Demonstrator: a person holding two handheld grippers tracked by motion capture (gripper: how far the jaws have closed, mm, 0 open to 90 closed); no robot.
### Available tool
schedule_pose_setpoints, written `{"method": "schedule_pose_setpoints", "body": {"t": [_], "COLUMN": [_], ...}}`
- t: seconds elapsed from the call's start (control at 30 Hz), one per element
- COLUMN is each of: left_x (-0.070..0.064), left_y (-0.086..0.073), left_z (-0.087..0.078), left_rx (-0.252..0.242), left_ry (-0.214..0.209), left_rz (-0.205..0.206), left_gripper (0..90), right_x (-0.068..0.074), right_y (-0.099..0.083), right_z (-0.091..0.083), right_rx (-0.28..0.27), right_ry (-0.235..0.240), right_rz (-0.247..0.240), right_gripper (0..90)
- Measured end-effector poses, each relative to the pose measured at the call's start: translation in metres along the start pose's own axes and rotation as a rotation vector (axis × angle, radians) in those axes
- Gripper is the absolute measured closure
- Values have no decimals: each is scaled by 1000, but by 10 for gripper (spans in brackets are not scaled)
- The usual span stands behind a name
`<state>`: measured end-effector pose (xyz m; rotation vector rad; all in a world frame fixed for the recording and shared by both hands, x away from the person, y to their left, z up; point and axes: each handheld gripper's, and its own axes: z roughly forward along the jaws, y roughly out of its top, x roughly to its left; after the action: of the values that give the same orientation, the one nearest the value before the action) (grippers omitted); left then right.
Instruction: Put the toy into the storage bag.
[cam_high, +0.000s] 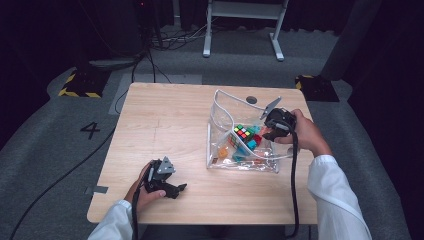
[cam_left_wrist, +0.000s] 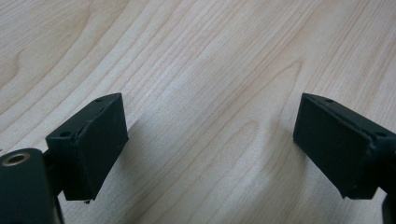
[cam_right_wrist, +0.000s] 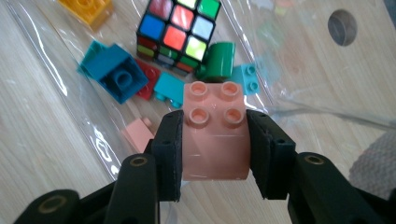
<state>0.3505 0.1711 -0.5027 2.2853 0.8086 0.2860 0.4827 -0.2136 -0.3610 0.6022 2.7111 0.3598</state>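
Note:
A clear plastic pouch (cam_high: 216, 131) lies open on the right half of the wooden table (cam_high: 165, 125). Inside it are a Rubik's cube (cam_right_wrist: 180, 32), a dark blue brick (cam_right_wrist: 114, 74), a green piece (cam_right_wrist: 218, 60), teal bricks (cam_right_wrist: 169, 88), a red brick (cam_right_wrist: 148, 77), an orange brick (cam_right_wrist: 86, 7) and a small pink piece (cam_right_wrist: 139, 133). My right gripper (cam_right_wrist: 215, 121) is shut on a pink four-stud brick (cam_right_wrist: 215, 149), held just above the pouch's contents. At the table's front left, my left gripper (cam_left_wrist: 210, 107) rests open over bare wood, nothing between its pads.
A round cable hole (cam_high: 251, 100) sits in the table behind the pouch. The person's right hand (cam_high: 307, 135) is at the pouch's right side. A white desk frame (cam_high: 245, 25) and floor cables stand beyond the table.

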Motion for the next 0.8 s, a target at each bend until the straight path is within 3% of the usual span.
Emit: {"method": "schedule_pose_setpoints", "body": {"t": [0.47, 0.8], "left_x": [0, 0], "left_y": [0, 0], "left_z": [0, 0], "left_rx": [-2, -3], "left_ry": [-2, -2], "left_rz": [-1, -3], "left_gripper": [101, 101], "right_x": [-5, -4], "right_y": [-15, -16], "right_z": [1, -2], "right_rx": [115, 107], "right_ry": [1, 11], "right_rz": [-28, -32], "right_gripper": [588, 587]}}
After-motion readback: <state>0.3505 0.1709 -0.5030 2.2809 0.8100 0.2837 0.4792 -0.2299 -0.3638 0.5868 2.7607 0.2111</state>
